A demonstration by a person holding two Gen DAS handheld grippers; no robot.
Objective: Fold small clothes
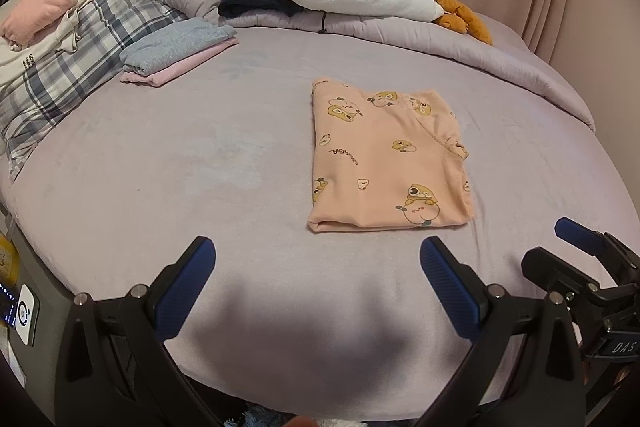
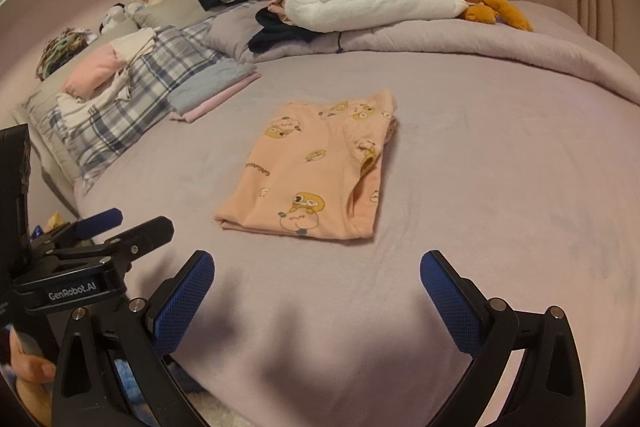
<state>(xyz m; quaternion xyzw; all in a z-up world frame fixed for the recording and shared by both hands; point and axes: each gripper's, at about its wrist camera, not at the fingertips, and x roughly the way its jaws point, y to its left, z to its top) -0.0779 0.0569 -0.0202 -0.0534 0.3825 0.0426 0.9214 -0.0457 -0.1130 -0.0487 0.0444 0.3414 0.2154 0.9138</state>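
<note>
Both tools, left tool (image 1: 318, 259) and right tool (image 2: 316, 271), hang released, empty; they should pinch the peach printed garment's (image 1: 384, 155) near corners evenly.

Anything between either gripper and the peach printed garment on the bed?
Nothing visible. Only bare lilac bedsheet lies between the open left gripper and the folded peach garment, and the same for the open right gripper. The grey-and-pink folded stack sits far off to the left.
</note>
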